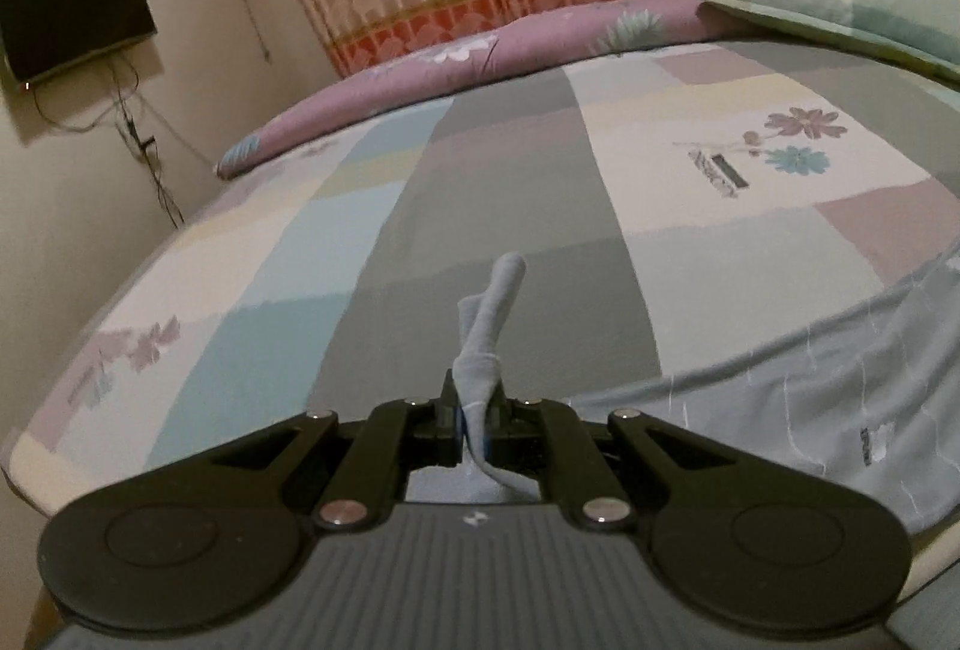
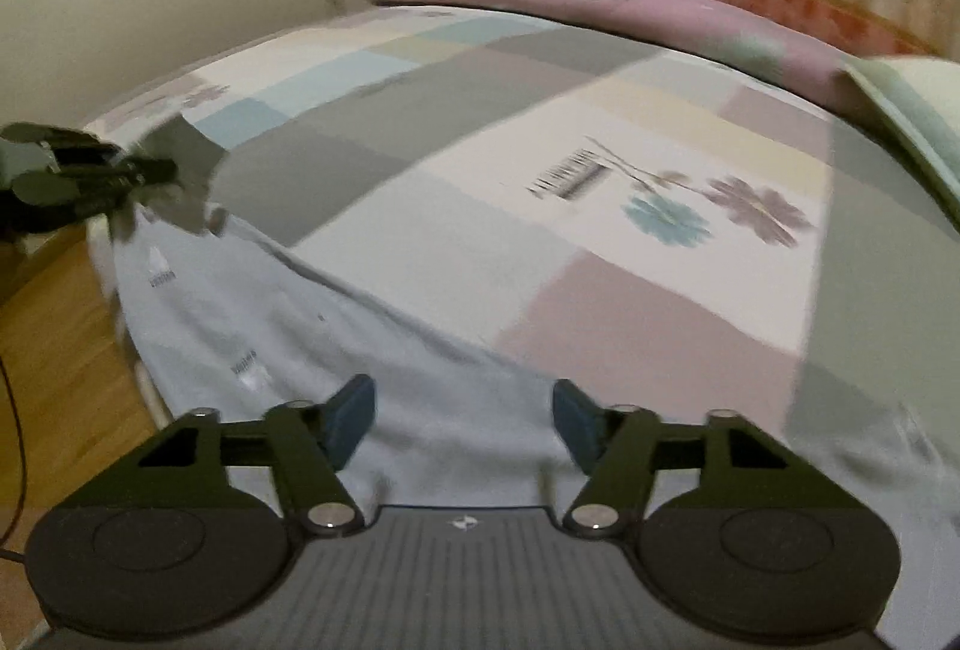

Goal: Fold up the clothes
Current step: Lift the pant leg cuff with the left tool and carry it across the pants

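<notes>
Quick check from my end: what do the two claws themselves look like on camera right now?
Both match: left claw and right claw have matte black linkage arms with silver pivot pins, round black discs at each side and a ribbed dark grey body bearing a small white emblem. The right claw's pads are dark blue. No cables or sleeves show.

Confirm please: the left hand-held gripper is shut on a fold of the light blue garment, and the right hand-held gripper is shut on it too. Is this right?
Not quite. The left hand-held gripper is shut on the light blue garment, but the right hand-held gripper is open: the right wrist view shows its fingers apart above the cloth, not pinching it.
</notes>
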The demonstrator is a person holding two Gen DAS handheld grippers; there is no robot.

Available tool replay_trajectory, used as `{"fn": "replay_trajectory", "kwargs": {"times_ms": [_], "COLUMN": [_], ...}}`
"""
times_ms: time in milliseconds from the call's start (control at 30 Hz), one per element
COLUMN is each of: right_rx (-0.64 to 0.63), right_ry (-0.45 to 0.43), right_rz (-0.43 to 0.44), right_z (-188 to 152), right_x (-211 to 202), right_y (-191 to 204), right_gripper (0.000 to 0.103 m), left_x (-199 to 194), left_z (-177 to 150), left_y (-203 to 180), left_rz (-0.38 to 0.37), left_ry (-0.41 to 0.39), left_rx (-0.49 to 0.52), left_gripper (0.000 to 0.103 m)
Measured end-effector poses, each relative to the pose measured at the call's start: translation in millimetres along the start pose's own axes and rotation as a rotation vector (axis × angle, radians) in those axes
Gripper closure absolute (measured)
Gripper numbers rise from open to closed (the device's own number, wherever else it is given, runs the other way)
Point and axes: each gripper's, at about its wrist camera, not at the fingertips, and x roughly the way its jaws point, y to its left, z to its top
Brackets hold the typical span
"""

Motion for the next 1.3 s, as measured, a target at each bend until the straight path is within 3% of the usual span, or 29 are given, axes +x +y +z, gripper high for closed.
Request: {"fn": "replay_trajectory", "kwargs": {"times_ms": [133,200,267,433,533,667,733,800,933,1133,1300], "right_rx": [-0.061,-0.084,-0.107,-0.167,-0.228,-0.329,-0.369,-0.382,-0.415,-0.364,-0.316], "right_ry": [0.031,0.05,0.065,0.104,0.104,0.08,0.074,0.084,0.058,0.008,0.041], "right_rz": [0.086,0.135,0.172,0.202,0.174,0.13,0.12,0.143,0.092,0.046,0.05], "right_z": [18.9,25.2,29.9,30.7,21.7,11.3,8.4,10.5,12.8,31.7,30.0], "right_x": [31.3,46.9,59.0,82.8,83.2,76.2,75.0,75.1,74.1,76.7,86.8], "right_y": [1.9,6.3,11.5,23.6,30.7,43.9,48.9,52.0,57.6,47.4,40.0], "right_gripper": [0.055,0.07,0.075,0.075,0.066,0.066,0.071,0.094,0.098,0.098,0.096], "left_x": [3.0,3.1,1.6,2.3,2.3,3.9,4.4,3.5,-2.7,-10.9,5.5], "left_z": [-15.9,-21.5,-25.7,-31.8,-33.8,-35.7,-35.8,-34.6,-27.3,-17.1,-32.8], "left_y": [1.3,2.1,3.1,2.2,1.8,2.0,2.9,4.5,10.0,19.3,24.4], "left_rz": [-0.009,-0.01,-0.012,-0.011,-0.008,-0.007,-0.011,-0.016,-0.008,-0.01,-0.048], "left_ry": [0.031,0.04,0.041,0.05,0.048,0.044,0.035,0.022,-0.037,-0.142,-0.102], "left_rx": [-0.036,-0.051,-0.061,-0.06,-0.049,-0.052,-0.066,-0.079,-0.083,-0.107,-0.183], "left_gripper": [0.1,0.1,0.1,0.099,0.099,0.099,0.099,0.099,0.099,0.099,0.093]}}
